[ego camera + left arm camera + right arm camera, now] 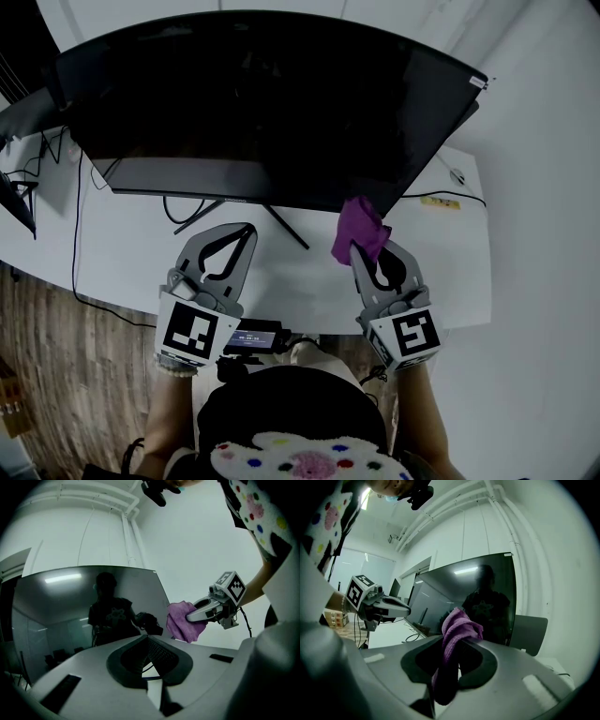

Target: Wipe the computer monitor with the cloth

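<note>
A wide black monitor (272, 103) stands on a white desk (309, 272), its dark screen (487, 597) reflecting the room. My right gripper (367, 246) is shut on a purple cloth (359, 230), which bunches past the jaw tips just below the screen's lower right edge. In the right gripper view the cloth (457, 634) hangs through the closed jaws. My left gripper (246, 230) hangs shut and empty over the desk by the monitor stand (281, 225). From the left gripper view, the right gripper (206, 611) and its cloth (183, 620) sit beside the monitor's (89, 606) right edge.
Black cables (80, 244) run across the desk's left part and over its edge. A second dark screen (19, 112) stands at the far left. A yellow label (441, 202) and a small cable lie at the right. Wooden floor (56, 375) lies below the desk.
</note>
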Demonstrator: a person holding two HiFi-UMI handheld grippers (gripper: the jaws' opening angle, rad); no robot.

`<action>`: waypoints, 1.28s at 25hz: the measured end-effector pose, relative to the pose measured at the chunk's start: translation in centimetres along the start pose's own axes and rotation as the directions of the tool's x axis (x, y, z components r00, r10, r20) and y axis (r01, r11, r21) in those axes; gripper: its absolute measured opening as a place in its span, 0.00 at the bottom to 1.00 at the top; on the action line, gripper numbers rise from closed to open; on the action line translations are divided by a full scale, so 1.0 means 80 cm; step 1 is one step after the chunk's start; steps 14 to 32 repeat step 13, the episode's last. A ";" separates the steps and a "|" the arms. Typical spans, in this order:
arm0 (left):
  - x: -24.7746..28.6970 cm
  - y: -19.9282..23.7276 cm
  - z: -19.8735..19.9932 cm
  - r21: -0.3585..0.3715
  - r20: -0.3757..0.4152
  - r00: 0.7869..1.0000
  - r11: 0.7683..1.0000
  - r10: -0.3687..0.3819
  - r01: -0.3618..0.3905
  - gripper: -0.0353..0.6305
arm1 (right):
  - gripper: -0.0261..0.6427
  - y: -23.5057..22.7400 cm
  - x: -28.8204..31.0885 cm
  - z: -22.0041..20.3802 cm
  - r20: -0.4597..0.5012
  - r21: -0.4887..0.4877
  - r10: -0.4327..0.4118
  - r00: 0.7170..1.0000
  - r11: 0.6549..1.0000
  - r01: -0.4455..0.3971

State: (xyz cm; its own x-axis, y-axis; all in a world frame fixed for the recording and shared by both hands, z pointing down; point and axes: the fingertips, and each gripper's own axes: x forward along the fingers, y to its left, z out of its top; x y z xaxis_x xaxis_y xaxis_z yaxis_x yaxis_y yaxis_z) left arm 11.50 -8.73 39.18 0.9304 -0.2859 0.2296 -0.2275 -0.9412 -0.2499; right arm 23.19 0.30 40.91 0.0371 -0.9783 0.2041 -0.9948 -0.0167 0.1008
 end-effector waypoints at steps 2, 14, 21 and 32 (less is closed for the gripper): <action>0.000 0.000 -0.001 -0.001 -0.002 1.000 1.000 0.002 -0.002 0.06 | 0.16 0.000 0.000 -0.001 -0.001 0.001 0.000 1.000 1.000 0.000; 0.002 0.000 0.000 0.003 -0.001 1.000 1.000 -0.002 0.002 0.06 | 0.16 0.000 0.001 -0.005 -0.011 0.001 0.001 1.000 1.000 -0.001; 0.002 0.000 0.000 0.003 -0.001 1.000 1.000 -0.002 0.002 0.06 | 0.16 0.000 0.001 -0.005 -0.011 0.001 0.001 1.000 1.000 -0.001; 0.002 0.000 0.000 0.003 -0.001 1.000 1.000 -0.002 0.002 0.06 | 0.16 0.000 0.001 -0.005 -0.011 0.001 0.001 1.000 1.000 -0.001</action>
